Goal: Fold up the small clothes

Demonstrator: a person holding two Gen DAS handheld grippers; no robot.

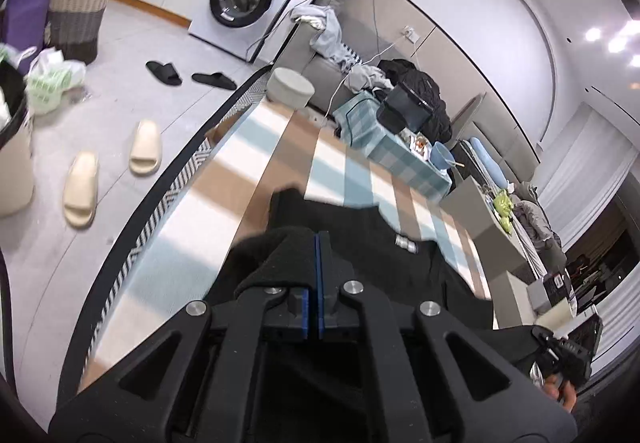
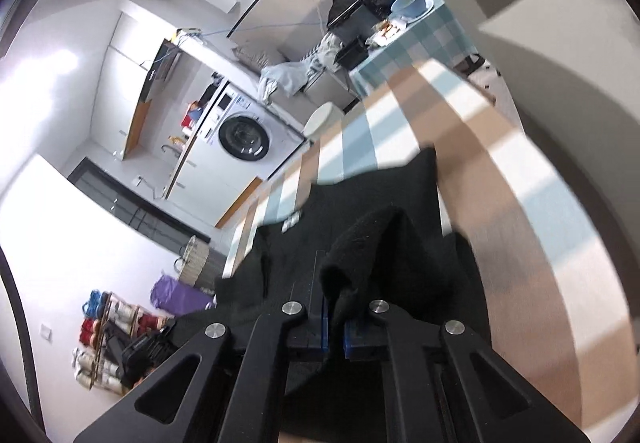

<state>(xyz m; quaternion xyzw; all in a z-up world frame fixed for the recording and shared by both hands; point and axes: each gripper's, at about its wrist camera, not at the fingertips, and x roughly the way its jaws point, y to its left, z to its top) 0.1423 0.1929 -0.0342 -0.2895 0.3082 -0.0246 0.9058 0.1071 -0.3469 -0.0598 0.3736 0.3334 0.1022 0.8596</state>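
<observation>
- A small black knit garment is seen spread over a striped brown, white and pale-blue cloth covering the counter, with part of it lifted off the surface by both tools.
- The left gripper is shown with its blue-padded fingers pressed together, a fold of the black fabric draped over the left one; the cloth appears pinched at an edge.
- The right gripper is shown with its fingers nearly closed on a bunched ridge of the same garment, which rises in a soft peak above them.
- The garment is judged light, limp and slightly fuzzy: no shape will be kept by it, sagging between the two holds is to be expected, and little slipping on the pads is likely.
- Hold is best taken at corners or hem edges, with only one layer gathered, so that a straight fold line can be drawn.
- A small grey label is visible near the neckline and may be used to judge orientation.
- The garment's near edge and full outline are hidden beneath the tool bodies; black on black makes layers and seams hard to separate.
- Motion blur softens the striped cloth in the right wrist view.
</observation>
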